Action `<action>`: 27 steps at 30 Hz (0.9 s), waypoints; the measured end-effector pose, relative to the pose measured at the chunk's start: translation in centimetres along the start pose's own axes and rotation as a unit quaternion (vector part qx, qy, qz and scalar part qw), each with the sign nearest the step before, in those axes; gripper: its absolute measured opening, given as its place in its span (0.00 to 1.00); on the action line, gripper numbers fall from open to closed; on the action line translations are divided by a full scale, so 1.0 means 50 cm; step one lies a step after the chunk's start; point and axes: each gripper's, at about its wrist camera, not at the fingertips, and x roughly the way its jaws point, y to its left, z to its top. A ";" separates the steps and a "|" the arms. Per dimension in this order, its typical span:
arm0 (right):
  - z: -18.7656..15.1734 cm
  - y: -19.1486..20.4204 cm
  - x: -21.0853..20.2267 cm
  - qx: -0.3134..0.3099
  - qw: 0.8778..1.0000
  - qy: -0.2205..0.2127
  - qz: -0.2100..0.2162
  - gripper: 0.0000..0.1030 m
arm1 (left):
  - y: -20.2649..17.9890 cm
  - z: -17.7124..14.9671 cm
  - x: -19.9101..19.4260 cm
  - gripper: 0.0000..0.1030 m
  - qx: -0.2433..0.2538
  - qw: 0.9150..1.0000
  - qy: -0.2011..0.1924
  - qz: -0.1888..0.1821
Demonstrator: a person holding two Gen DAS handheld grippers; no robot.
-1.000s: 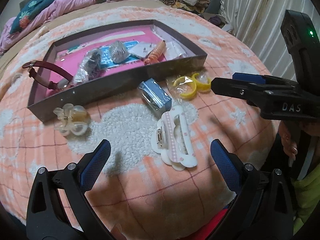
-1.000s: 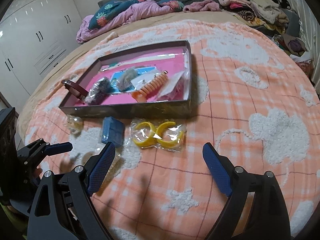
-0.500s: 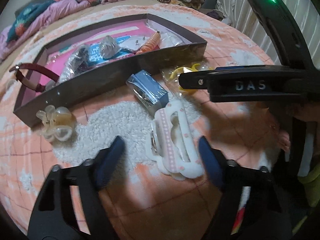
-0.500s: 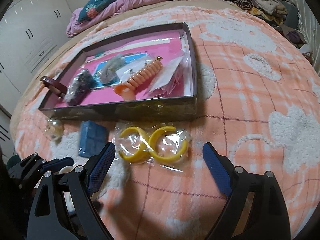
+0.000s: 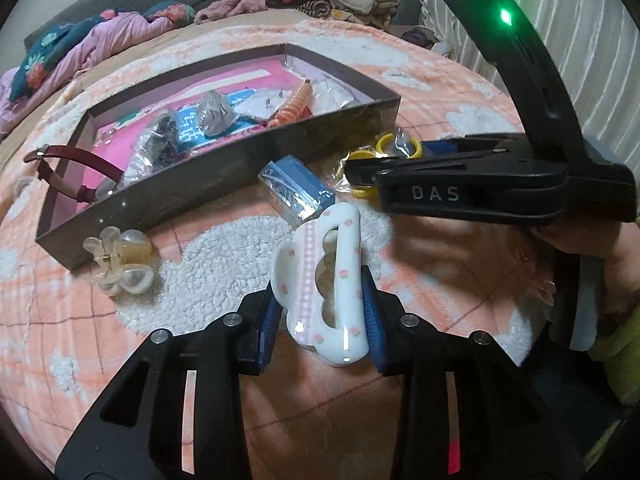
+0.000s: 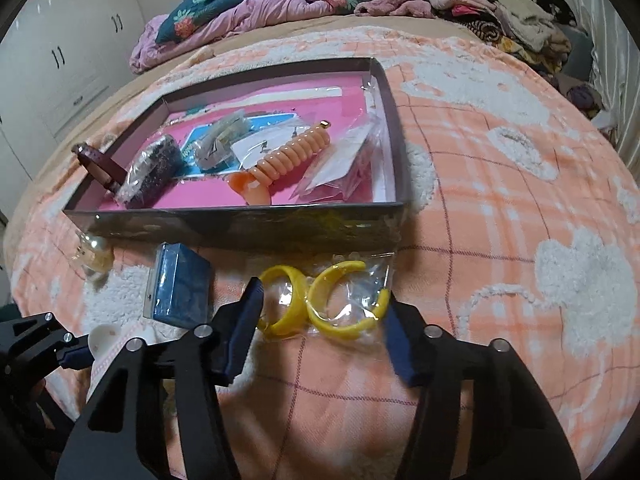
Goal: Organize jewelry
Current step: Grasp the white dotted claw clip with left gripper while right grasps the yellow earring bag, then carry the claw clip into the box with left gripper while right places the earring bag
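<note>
1. Left wrist view: the left gripper has just been closing, and its blue pads now clamp the white hair claw on both sides, low on the orange blanket. Ahead, the blue packet and the box wall stand near; the pearl clip lies apart to the left.
2. Right wrist view: the right gripper has been closing too, its pads pressing the bag of yellow hoops from either side, just short of the box wall; open blanket spreads right.
</note>
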 end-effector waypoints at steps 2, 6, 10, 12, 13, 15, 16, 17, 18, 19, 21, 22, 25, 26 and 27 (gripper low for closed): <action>0.000 -0.013 -0.012 0.012 1.000 -0.004 0.011 0.39 | 0.002 0.001 -0.011 0.27 -0.004 1.000 -0.004 -0.004; -0.014 -0.034 -0.038 0.034 0.999 -0.008 0.017 0.37 | 0.010 0.003 -0.035 0.27 -0.015 1.000 -0.014 -0.008; -0.022 -0.040 -0.075 0.035 0.999 -0.023 0.008 0.36 | 0.023 0.013 -0.067 0.27 -0.025 0.999 -0.033 -0.002; -0.022 -0.044 -0.093 0.039 0.999 -0.033 0.008 0.35 | 0.032 0.018 -0.086 0.27 -0.032 0.998 -0.045 0.001; -0.022 -0.045 -0.103 0.042 0.998 -0.039 0.009 0.35 | 0.036 0.019 -0.095 0.27 -0.034 0.998 -0.049 0.004; -0.022 -0.051 -0.125 0.047 0.997 -0.053 0.011 0.35 | 0.048 0.022 -0.110 0.27 -0.041 0.997 -0.060 0.011; -0.022 -0.053 -0.136 0.048 0.997 -0.061 0.010 0.35 | 0.055 0.024 -0.119 0.27 -0.045 0.997 -0.065 0.014; -0.020 -0.055 -0.148 0.050 0.996 -0.069 0.012 0.35 | 0.065 0.026 -0.130 0.27 -0.052 0.996 -0.072 0.018; -0.019 -0.055 -0.157 0.050 0.996 -0.074 0.013 0.35 | 0.070 0.029 -0.135 0.27 -0.056 0.995 -0.075 0.020; -0.016 -0.055 -0.169 0.050 0.995 -0.083 0.012 0.35 | 0.078 0.031 -0.142 0.27 -0.061 0.995 -0.080 0.024; -0.010 -0.052 -0.194 0.045 0.994 -0.098 0.009 0.35 | 0.090 0.033 -0.152 0.27 -0.069 0.993 -0.087 0.030; -0.008 -0.050 -0.205 0.042 0.993 -0.106 0.009 0.35 | 0.097 0.034 -0.156 0.27 -0.073 0.993 -0.090 0.033; 0.001 -0.045 -0.229 0.037 0.991 -0.125 0.009 0.35 | 0.110 0.037 -0.169 0.27 -0.082 0.991 -0.100 0.040; 0.004 -0.041 -0.236 0.033 0.991 -0.130 0.010 0.35 | 0.113 0.039 -0.170 0.27 -0.084 0.990 -0.103 0.043; 0.006 -0.037 -0.239 0.031 0.991 -0.134 0.010 0.35 | 0.117 0.041 -0.173 0.27 -0.088 0.989 -0.106 0.045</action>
